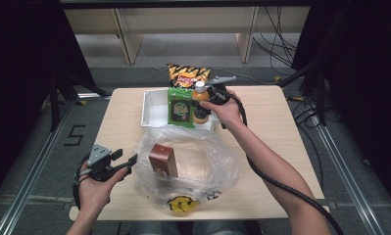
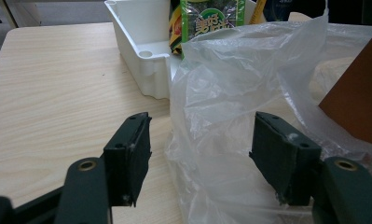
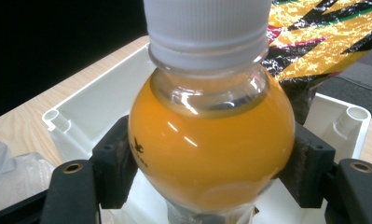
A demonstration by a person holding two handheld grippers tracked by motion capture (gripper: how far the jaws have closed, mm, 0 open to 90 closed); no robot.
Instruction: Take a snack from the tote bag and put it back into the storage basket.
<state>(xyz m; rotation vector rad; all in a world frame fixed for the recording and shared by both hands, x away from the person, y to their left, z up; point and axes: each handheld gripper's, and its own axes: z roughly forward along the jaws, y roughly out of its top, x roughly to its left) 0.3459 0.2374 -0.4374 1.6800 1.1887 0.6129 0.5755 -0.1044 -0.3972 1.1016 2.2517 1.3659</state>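
Observation:
My right gripper (image 1: 206, 100) (image 3: 211, 172) is shut on an orange juice bottle (image 1: 200, 93) (image 3: 207, 135) with a white cap. The bottle stands upright inside a white bin (image 1: 154, 105) (image 3: 95, 107). Both pads press the bottle's round shoulder. My left gripper (image 1: 126, 157) (image 2: 202, 154) is open at the left edge of a clear plastic bag (image 1: 207, 161) (image 2: 221, 93). Loose film of the bag lies between its jaws. A brown box (image 1: 162, 159) (image 2: 356, 98) stands inside the bag.
A green snack packet (image 1: 180, 107) (image 2: 211, 18) and a yellow-black chips bag (image 1: 187, 76) (image 3: 314, 42) lean in the bin beside the bottle. The bag carries a yellow smiley print (image 1: 182, 204) near the table's front edge. Bare wooden table (image 1: 276, 122) lies right of the bin.

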